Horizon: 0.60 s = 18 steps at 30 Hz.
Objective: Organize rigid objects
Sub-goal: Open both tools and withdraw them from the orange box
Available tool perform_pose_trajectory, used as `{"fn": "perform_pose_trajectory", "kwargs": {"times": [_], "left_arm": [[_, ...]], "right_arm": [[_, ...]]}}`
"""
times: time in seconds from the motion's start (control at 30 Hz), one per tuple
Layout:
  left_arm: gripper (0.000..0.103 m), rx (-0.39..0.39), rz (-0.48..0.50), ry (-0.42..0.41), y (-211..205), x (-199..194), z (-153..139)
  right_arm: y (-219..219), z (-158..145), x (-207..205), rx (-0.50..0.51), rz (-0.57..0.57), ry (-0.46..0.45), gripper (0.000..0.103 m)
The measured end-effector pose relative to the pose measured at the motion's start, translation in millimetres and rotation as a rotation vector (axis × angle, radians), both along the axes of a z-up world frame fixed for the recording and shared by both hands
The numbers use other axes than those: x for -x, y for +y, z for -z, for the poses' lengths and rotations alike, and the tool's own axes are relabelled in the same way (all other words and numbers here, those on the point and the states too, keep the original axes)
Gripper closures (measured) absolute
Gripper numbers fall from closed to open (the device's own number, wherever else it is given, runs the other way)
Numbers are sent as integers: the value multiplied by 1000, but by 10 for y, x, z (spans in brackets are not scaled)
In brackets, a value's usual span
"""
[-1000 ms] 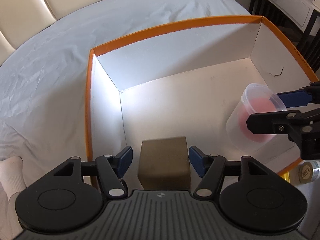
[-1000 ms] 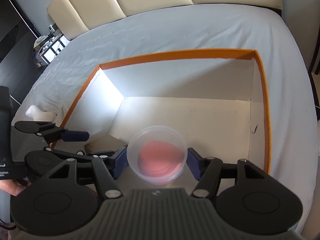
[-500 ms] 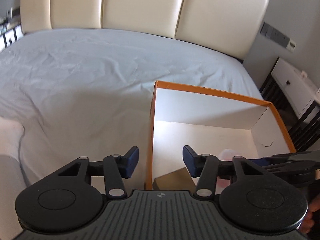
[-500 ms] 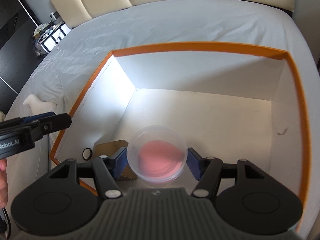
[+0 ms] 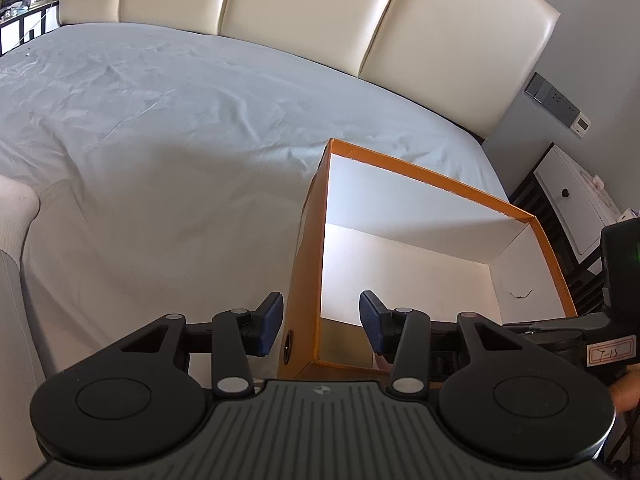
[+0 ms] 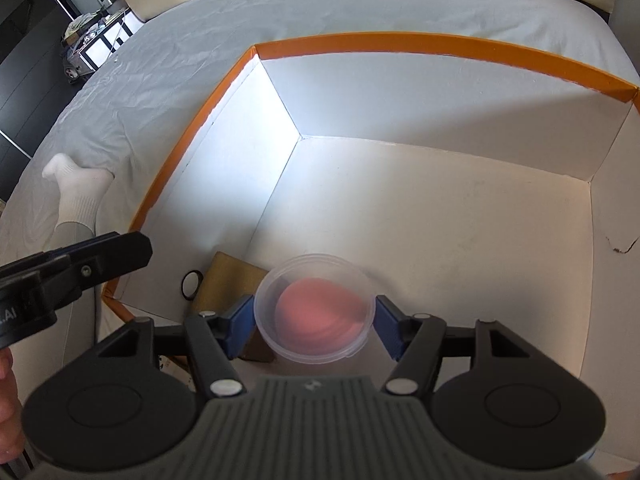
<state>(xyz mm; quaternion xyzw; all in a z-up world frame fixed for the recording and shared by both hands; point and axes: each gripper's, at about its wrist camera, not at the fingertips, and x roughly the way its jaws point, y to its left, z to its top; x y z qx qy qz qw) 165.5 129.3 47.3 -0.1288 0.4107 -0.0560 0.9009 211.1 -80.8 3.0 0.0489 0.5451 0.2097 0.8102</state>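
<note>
A grey-sheeted bed (image 5: 168, 152) with a cream headboard (image 5: 312, 20) carries an orange-rimmed box (image 6: 420, 44). Nearest, the right tool (image 6: 315, 322) clamps a clear plastic cup (image 6: 316, 308) with pink contents low inside the box, beside a brown block (image 6: 228, 280). The left tool (image 5: 320, 322) spreads wide with nothing between its fingers, straddling the box's near corner.

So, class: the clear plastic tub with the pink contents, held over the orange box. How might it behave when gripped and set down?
The clear plastic tub looks thin-walled, so it may flex under the right gripper. Its smooth round sides could slip or roll if tipped. It seems light, and should sit steady on the orange box floor.
</note>
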Motion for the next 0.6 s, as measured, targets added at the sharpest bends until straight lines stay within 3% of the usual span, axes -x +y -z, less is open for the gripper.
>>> {"fn": "perform_pose_trajectory", "kwargs": {"times": [0.2, 0.37, 0.6], "left_arm": [[51, 2, -9, -7, 28, 98, -54], [51, 10, -15, -12, 65, 247, -120], [51, 3, 56, -51, 37, 606, -127]], "right_arm": [[-32, -99, 25, -7, 8, -26, 29], [-93, -244, 131, -31, 20, -66, 29], [-298, -530, 596, -68, 40, -214, 28]]}}
